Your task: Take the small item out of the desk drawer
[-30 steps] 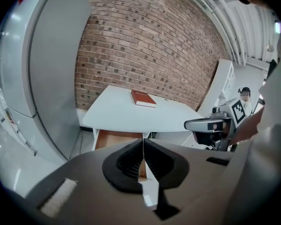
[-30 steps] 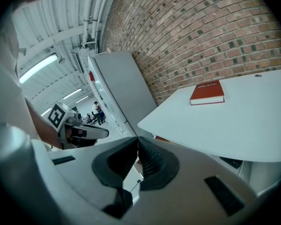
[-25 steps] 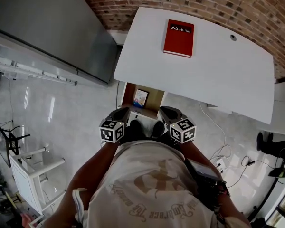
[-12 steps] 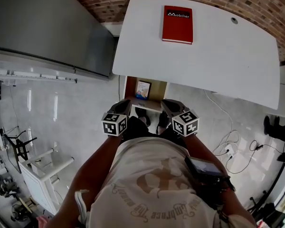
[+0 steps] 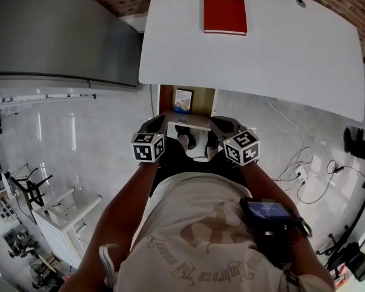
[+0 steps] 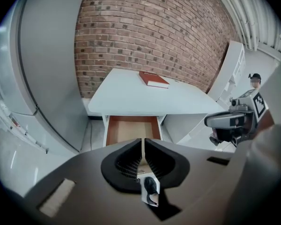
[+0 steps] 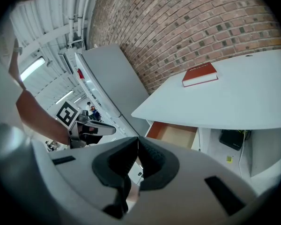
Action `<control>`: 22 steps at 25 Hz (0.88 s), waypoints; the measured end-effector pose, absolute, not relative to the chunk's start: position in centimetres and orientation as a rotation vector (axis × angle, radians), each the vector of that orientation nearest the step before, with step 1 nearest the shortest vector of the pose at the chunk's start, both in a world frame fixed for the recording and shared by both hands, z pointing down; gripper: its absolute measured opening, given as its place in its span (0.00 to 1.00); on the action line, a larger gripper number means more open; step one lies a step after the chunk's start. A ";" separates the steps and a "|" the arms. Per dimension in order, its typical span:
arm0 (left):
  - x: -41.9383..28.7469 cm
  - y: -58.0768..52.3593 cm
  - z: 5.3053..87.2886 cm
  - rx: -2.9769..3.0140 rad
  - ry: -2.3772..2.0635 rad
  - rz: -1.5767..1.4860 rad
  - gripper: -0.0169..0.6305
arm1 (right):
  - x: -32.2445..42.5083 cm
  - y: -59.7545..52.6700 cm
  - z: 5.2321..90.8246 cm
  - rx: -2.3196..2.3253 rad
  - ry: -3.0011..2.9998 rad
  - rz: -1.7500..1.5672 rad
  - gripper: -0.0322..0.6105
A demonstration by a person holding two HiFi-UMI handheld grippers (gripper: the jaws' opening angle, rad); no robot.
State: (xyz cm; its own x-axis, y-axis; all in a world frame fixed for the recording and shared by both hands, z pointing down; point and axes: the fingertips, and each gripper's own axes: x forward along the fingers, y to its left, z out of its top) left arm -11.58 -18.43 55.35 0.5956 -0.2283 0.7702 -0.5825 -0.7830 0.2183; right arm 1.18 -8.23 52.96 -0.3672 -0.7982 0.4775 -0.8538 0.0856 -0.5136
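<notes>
Foreground: left gripper (image 6: 143,143) and right gripper (image 7: 137,142) side by side, both clenched, nothing between jaws. Beyond: drawer (image 5: 202,121) open under desk (image 5: 280,59); small item (image 5: 182,100) (blue-and-white) inside, left of centre, untouched. Farther: red book (image 5: 224,10) on desktop, brick wall (image 6: 150,27) behind.

Left forearm (image 5: 129,196) and right forearm (image 5: 254,180) both reach toward 12 o'clock, parallel. The left gripper (image 6: 143,150) is pitched down, jaws together, empty. The right gripper (image 7: 137,148) sits at its 3 o'clock, jaws together, empty.
</notes>
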 end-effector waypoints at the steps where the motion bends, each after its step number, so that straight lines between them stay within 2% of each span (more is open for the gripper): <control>1: -11.8 -18.5 55.7 2.359 -0.660 1.057 0.06 | 1.2 -8.2 53.2 1.727 -2.254 1.163 0.06; 14: -11.6 -18.8 59.4 2.292 -0.642 1.084 0.23 | 1.7 -7.5 56.4 1.769 -2.200 1.221 0.06; 19: -11.6 -18.1 60.8 2.248 -0.616 1.117 0.39 | 1.2 -7.1 56.9 1.774 -2.204 1.243 0.06; 22: -11.2 -18.1 61.7 2.231 -0.617 1.128 0.43 | 1.5 -6.8 57.4 1.789 -2.193 1.251 0.06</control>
